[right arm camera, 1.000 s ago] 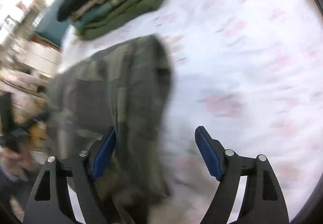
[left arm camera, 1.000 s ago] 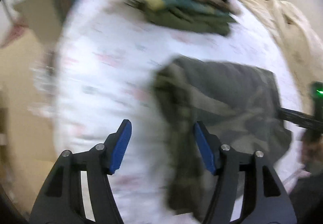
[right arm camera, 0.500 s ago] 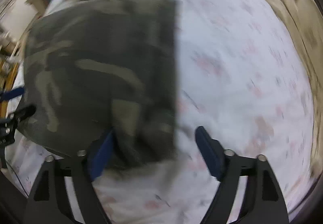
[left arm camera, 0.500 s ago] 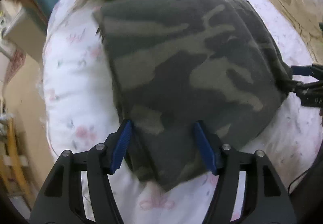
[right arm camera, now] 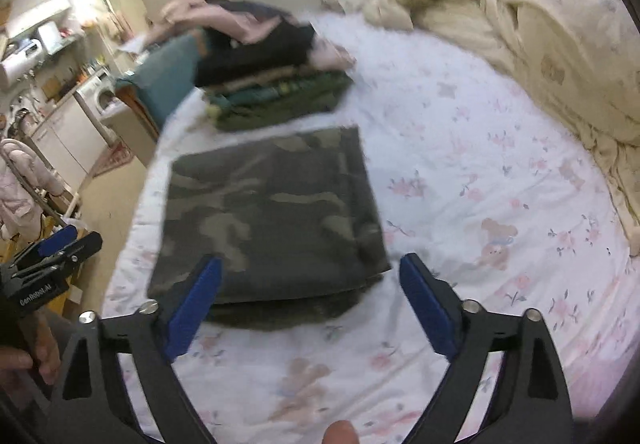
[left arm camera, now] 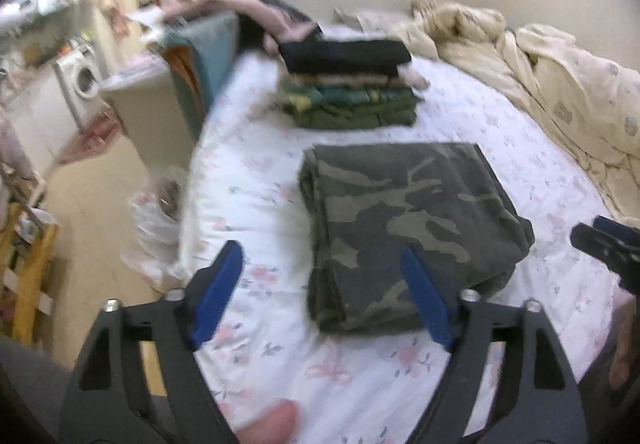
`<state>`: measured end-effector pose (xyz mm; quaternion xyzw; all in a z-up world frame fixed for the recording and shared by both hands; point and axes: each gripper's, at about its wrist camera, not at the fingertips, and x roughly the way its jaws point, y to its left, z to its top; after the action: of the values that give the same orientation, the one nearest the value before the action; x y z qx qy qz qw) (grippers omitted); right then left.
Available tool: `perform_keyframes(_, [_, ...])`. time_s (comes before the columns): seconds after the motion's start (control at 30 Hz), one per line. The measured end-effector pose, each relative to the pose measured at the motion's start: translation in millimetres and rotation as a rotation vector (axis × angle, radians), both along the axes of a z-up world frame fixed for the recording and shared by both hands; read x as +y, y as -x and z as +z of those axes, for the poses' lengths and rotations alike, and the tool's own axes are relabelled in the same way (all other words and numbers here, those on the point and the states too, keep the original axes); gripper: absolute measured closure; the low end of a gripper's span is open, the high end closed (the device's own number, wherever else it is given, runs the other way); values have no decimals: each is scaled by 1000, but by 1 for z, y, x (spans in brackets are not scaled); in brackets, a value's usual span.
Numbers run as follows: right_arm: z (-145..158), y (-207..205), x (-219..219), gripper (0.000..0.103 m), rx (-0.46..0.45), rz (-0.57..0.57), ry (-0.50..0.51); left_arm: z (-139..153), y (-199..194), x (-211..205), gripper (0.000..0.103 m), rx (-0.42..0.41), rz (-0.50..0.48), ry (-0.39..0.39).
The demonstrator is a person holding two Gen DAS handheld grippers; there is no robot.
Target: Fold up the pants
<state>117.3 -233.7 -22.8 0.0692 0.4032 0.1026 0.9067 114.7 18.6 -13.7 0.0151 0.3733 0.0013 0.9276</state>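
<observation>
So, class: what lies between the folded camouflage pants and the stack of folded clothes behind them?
Only a bare strip of flowered bedsheet separates the camouflage pants from the stack of clothes; the left wrist view shows it most clearly.

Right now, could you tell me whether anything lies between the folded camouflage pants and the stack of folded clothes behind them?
Nothing visible does. Only a bare strip of the floral sheet separates the camouflage pants from the stack of folded clothes. The left gripper and right gripper are both open and holding nothing.
</observation>
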Motion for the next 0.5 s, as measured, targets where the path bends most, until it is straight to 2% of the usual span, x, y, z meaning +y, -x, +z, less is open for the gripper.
perform_keyframes(0.07, [7,22,9,0,-74,-15,8,3,10,0,8,-31,20,-3])
perform_keyframes(0.17, [14,43,15,0,-147,-37,25,12,27,-3,0,-74,34,33])
perform_keyframes(0.4, [24,59,25,0,-244,-40,74,10,48,-10,0,-121,58,24])
perform_keyframes(0.5, [25,59,25,0,-252,-62,79,11,50,-13,0,-147,55,8])
